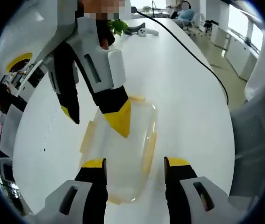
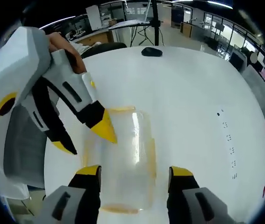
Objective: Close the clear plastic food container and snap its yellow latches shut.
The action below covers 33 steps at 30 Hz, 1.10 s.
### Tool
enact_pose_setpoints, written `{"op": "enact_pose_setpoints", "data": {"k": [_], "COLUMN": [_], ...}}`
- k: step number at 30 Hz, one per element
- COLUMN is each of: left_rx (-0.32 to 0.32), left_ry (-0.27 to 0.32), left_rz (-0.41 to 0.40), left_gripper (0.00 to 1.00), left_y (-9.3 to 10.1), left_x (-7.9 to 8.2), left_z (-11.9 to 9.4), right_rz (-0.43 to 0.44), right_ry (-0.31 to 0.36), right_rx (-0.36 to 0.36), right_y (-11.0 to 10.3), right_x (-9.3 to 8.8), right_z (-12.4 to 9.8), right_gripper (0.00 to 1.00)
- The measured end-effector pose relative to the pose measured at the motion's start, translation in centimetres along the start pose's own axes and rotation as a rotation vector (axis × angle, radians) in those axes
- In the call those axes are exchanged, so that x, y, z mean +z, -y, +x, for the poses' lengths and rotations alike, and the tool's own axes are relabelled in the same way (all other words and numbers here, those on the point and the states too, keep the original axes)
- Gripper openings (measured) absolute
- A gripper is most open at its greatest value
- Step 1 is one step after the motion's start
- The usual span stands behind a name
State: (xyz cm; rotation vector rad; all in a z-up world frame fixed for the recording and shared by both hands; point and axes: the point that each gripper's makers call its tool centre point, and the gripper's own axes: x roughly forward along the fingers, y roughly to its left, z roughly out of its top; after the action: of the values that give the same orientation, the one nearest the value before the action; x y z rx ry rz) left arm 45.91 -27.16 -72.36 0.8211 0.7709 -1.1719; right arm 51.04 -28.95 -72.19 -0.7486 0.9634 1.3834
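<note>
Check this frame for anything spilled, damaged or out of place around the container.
Nothing stands out. The clear container sits flat on the white table with its lid on and its yellow latches visible along the sides. No spill or crack shows. Both grippers, left and right, hover open over it.

Worktop [image 1: 188, 107]: white, smooth, long, running away toward the far end in the left gripper view and curving round at its far edge in the right gripper view [image 2: 193, 93].

Lying on it:
- Box [image 1: 123, 149], clear plastic with yellow latches along its sides, sitting flat near the close edge; also showing in the right gripper view [image 2: 123, 158].
- Cable [image 1: 193, 56], black, trailing across the surface from the far end toward the right edge.
- Dark rounded object [image 2: 151, 52], resting near the far edge; kind unclear.
- Small white items [image 1: 142, 31], lying at the far end; too small to tell.
</note>
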Motion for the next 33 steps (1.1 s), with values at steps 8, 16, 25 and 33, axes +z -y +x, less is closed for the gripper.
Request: {"op": "enact_pose_setpoints", "data": {"k": [8,16,25,33], "left_rx": [0.009,0.012,0.023,0.002], "left_ry": [-0.008,-0.023,-0.045,-0.068], "left_rz": [0.014,0.044,0.065,0.077], "left_gripper": [0.52,0.58,0.64,0.67], "left_y": [-0.4,-1.8,-3.3,-3.5], "left_x": [-0.4,-1.2,-2.1,-3.0], "left_z": [-0.5,-1.0,-1.2,-0.6], "right_rz": [-0.006,-0.026,-0.043,-0.066], "right_ry": [0.0,-0.007,-0.012,-0.038], "right_rx": [-0.022,-0.046,-0.07,-0.086], "right_y": [-0.9,-2.1,-2.9,-3.2], "right_x": [-0.5,-1.2,-1.5,-2.5], "right_z": [-0.5,-0.8,-0.9,-0.6], "right_gripper": [0.6,0.63,0.65,0.69]}}
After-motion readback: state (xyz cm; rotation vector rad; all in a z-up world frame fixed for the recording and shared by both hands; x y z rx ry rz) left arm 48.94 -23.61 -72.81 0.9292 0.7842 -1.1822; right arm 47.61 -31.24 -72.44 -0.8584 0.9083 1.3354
